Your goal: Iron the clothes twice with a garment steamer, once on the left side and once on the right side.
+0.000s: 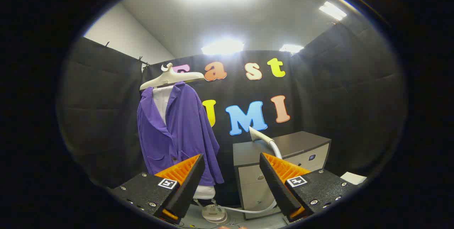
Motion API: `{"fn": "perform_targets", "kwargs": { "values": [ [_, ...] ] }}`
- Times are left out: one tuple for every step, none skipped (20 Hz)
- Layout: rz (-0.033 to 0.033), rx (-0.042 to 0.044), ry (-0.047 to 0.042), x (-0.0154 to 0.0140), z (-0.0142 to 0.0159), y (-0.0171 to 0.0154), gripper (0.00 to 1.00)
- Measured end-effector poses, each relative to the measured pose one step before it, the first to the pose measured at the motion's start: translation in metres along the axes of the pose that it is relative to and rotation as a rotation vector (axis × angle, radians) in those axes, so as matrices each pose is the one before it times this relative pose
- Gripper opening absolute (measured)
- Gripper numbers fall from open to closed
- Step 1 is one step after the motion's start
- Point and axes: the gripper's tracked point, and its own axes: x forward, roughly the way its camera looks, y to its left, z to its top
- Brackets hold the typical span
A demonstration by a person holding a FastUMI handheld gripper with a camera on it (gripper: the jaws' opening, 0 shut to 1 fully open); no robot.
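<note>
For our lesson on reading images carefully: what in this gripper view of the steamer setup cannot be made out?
- Steamer hose: its middle is hidden behind a finger of the open hand-held gripper.
- Purple jacket: its hem is covered by the other finger.
- Steamer base: partly hidden by that finger.
- Cabinet: front markings too small.

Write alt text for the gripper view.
The open gripper holds nothing, its fingers apart. Beyond them a purple jacket hangs on a white hanger, and a steamer head with a white hose lies on a dark cabinet.
</note>
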Motion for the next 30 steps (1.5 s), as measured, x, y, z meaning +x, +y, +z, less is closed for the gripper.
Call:
{"fn": "perform_targets", "kwargs": {
  "values": [
    [0.00427,0.00135,0.00488,-0.00021,-0.00114,0.00261,0.96],
    [0.00505,-0.00025,0.00488,-0.00213,-0.00309,0.00177,0.95],
    [0.00350,-0.00029,0.00065,-0.00078,-0.00030,0.00189,0.96],
    [0.00101,0.00084,-0.00287,0.00106,0.00136,0.00013,0.96],
    [0.00283,-0.00230,-0.00253,-0.00032,0.00084,0.00134,0.96],
    [0.00002,-0.00613,0.00110,0.00077,-0.00108,0.00045,0.95],
    [-0.00064,-0.00829,0.00256,0.00149,-0.00041,0.00001,0.95],
    [0.00081,-0.00649,0.00265,-0.00066,-0.00174,0.00076,0.96],
    [0.00218,-0.00377,0.00294,-0.00074,-0.00121,0.00054,0.96],
    [0.00397,-0.00223,0.00236,0.00052,-0.00111,0.00062,0.95],
    [0.00259,-0.00240,0.00233,0.00046,-0.00024,0.00032,0.95],
    [0.00372,-0.00310,0.00302,0.00040,-0.00177,0.00050,0.96],
    [0.00330,-0.00227,0.00101,0.00044,-0.00041,0.00030,0.95],
    [0.00217,0.00003,-0.00044,-0.00070,-0.00036,-0.00049,0.95],
    [-0.00068,0.00520,-0.00540,-0.00007,0.00121,-0.00032,0.95],
    [0.00050,0.00533,-0.00472,0.00036,0.00013,0.00003,0.96],
    [0.00201,0.00032,0.00319,0.00084,-0.00117,0.00014,0.95],
    [0.00070,-0.00299,0.00571,-0.00016,-0.00301,-0.00026,0.95],
    [-0.00099,-0.00229,0.00450,0.00026,-0.00016,-0.00016,0.96],
    [0.00077,0.00021,0.00568,-0.00029,-0.00048,0.00096,0.96],
    [0.00360,0.00006,0.00636,0.00065,-0.00057,0.00137,0.96],
    [0.00331,-0.00296,0.00595,0.00216,-0.00217,0.00115,0.96],
    [0.00351,-0.00865,0.00320,0.00186,-0.00029,0.00020,0.96],
    [0.00590,-0.01509,0.00031,0.00135,0.00016,-0.00014,0.96],
    [0.00654,-0.01869,-0.00582,0.00167,0.00195,-0.00070,0.95],
    [-0.00326,-0.01924,-0.01631,0.00324,0.00427,-0.00296,0.95],
    [-0.00172,-0.01402,-0.02245,0.00495,0.00620,-0.00444,0.96],
    [0.00840,-0.01423,-0.02705,0.01053,0.00486,-0.00177,0.96],
    [0.00794,-0.01446,-0.01890,0.00954,0.00390,-0.00346,0.95],
    [0.00418,-0.00756,-0.00509,0.00854,-0.00254,-0.00655,0.95]
  ]
}}
